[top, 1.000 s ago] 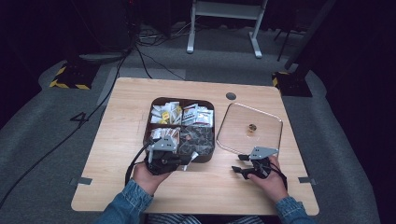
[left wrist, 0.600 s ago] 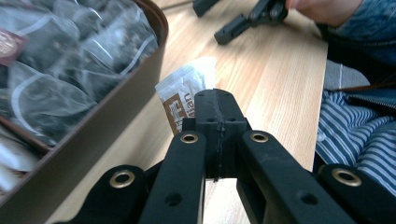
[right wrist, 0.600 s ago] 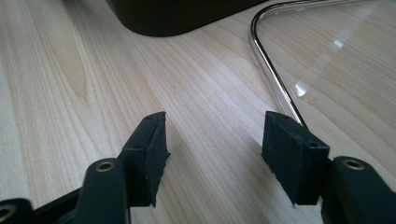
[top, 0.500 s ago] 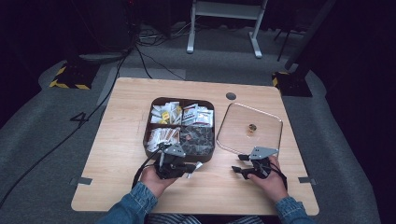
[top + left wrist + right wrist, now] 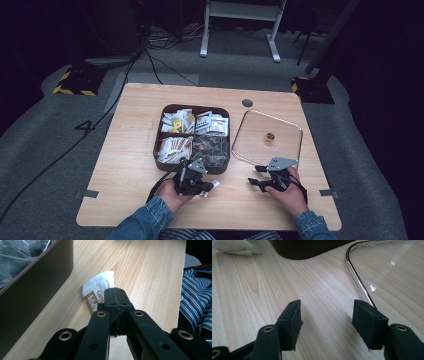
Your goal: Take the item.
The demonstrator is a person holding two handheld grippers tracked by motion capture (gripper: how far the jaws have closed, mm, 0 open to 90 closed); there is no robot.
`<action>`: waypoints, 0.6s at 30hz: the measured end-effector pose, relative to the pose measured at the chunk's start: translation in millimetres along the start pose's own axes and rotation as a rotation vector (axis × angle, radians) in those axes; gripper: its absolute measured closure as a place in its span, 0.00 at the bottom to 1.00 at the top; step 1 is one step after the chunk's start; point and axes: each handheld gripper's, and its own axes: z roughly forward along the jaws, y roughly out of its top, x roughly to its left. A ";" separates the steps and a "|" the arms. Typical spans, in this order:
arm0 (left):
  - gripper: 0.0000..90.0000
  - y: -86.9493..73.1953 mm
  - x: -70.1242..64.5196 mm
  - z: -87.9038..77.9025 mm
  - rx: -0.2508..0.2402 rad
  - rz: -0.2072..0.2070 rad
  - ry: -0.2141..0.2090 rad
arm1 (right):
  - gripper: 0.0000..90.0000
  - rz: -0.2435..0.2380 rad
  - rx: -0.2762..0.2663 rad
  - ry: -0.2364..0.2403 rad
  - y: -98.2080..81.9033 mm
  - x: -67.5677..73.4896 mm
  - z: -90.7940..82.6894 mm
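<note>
My left gripper [image 5: 204, 187] [image 5: 115, 293] is shut on a white and brown sachet [image 5: 98, 287] [image 5: 214, 185], whose far end sticks out past the closed jaws. It sits low over the wood just in front of the dark brown tray [image 5: 157, 150] [image 5: 32, 287]; whether the sachet touches the table I cannot tell. The tray has four compartments that hold several sachets and wrapped packets. My right gripper [image 5: 254, 176] [image 5: 327, 315] stands open near the front edge, nothing between its fingers, close to the corner of the glass lid [image 5: 280, 147].
The clear lid with a metal rim [image 5: 358, 282] lies flat right of the tray, a small gold knob [image 5: 269, 136] at its centre. A tray corner [image 5: 307, 248] shows ahead of the right gripper. A striped sleeve [image 5: 197, 297] is nearby. Bare wood lies at the left.
My left gripper has come back from over the tray's near compartments and sunk toward the table in front of it, still holding the sachet. The right gripper has stayed put.
</note>
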 end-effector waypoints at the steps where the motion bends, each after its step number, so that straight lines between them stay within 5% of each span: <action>1: 1.00 0.2 -0.3 1.4 0.003 0.000 -0.002 | 0.45 0.000 0.000 0.000 0.0 0.0 0.0; 7: 0.99 0.5 -2.2 6.0 0.028 0.010 -0.026 | 0.45 0.000 0.000 0.000 0.0 0.0 0.0; 11: 0.80 0.4 -3.1 6.6 0.017 0.008 -0.046 | 0.45 0.000 0.000 0.000 0.0 0.0 0.0; 18: 0.74 0.4 -1.4 -9.9 -0.073 -0.001 -0.012 | 0.45 0.000 0.000 0.000 0.0 0.0 0.0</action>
